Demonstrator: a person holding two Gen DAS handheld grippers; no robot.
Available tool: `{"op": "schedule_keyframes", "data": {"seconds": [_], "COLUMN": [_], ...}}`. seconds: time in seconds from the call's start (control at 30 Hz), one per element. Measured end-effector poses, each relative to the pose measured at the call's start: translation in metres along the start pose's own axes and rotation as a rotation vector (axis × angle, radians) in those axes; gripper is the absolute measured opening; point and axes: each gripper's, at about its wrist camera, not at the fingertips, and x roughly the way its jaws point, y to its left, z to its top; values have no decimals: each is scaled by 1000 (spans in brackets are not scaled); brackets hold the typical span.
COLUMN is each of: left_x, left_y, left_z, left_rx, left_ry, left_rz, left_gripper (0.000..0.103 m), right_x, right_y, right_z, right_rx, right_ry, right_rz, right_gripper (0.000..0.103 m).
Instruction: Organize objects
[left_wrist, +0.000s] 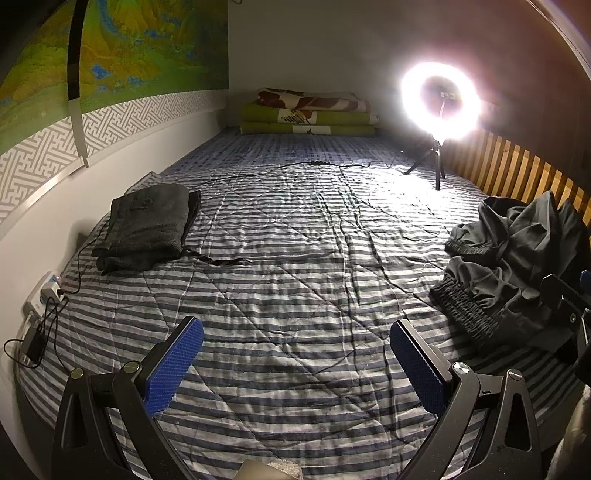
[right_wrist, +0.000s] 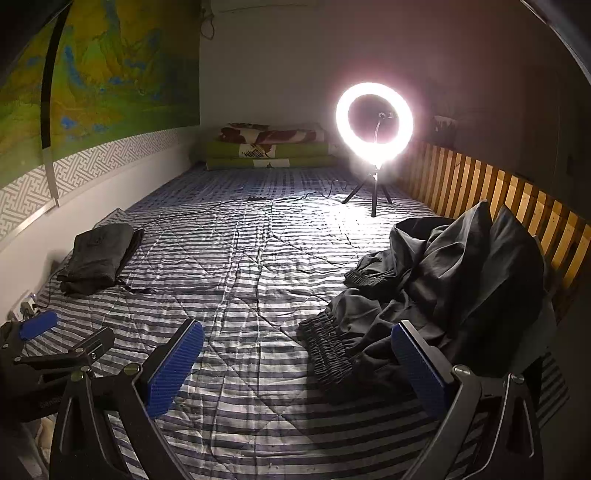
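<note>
Striped bedding (left_wrist: 295, 277) lies flat under both my grippers, spread wide and empty. I should pinch the crumpled black pants (right_wrist: 443, 288) by the waistband with my right gripper (right_wrist: 297, 363), slowly.

crumpled dark garment (left_wrist: 517, 266): cut by right edge | ring light (left_wrist: 441, 99): glare-blown

Striped quilted bed (left_wrist: 295, 258) open through the centre. Folded dark grey garment (left_wrist: 147, 229) blocks left side; crumpled black trousers (right_wrist: 443, 295) right; lit ring lamp on tripod (right_wrist: 373, 125) far end.
</note>
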Motion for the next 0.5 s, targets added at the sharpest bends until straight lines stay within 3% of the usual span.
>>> {"op": "schedule_keyframes", "data": {"seconds": [0.5], "left_x": [-1], "left_y": [-1], "left_z": [-1], "left_rx": [13], "left_ry": [-8], "left_rz": [2], "left_gripper": [103], "right_x": [0], "right_y": [0], "right_z": [1], "right_rx": [1], "right_ry": [4], "right_rz": [2], "right_gripper": [100]}}
